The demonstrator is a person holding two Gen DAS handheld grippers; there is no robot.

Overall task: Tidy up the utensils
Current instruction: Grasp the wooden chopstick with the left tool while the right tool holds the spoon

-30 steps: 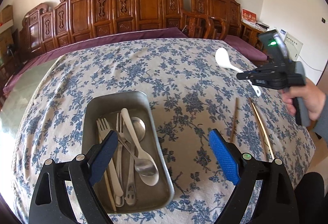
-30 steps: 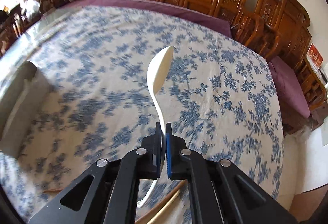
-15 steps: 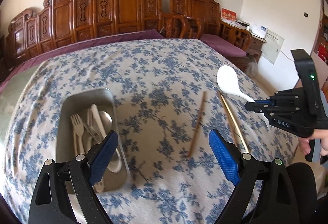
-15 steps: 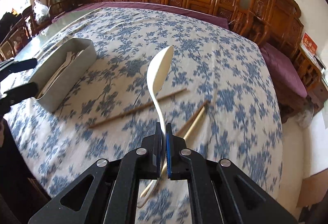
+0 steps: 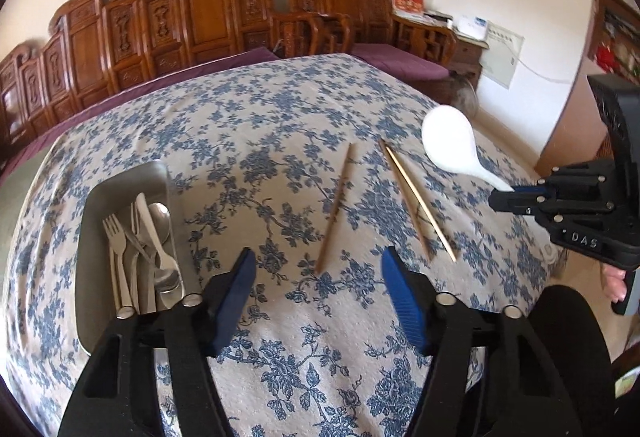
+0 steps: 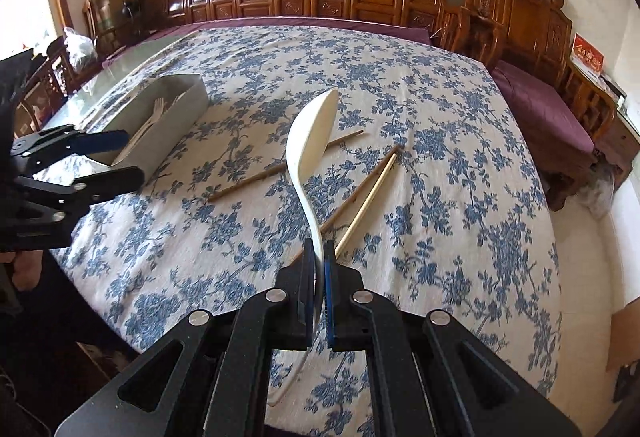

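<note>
My right gripper (image 6: 319,269) is shut on the handle of a white spoon (image 6: 312,141) and holds it in the air above the table; it also shows at the right of the left wrist view (image 5: 506,197), with the spoon (image 5: 450,145). My left gripper (image 5: 316,297) is open and empty, low over the tablecloth, just right of a metal tray (image 5: 94,221) that holds forks and spoons (image 5: 148,245). Three chopsticks lie on the cloth: one brown (image 5: 334,209) ahead of the left gripper, a brown and a pale one (image 5: 420,201) to its right.
The table wears a blue floral cloth (image 5: 260,125). Carved wooden chairs (image 5: 208,13) line the far wall. The tray also shows at the left of the right wrist view (image 6: 168,117), with the left gripper (image 6: 108,157) beside it. The table's right edge drops to the floor.
The left gripper has moved right, from over the tray to the cloth beside it. The right gripper has pulled back with the spoon, away from the tray side.
</note>
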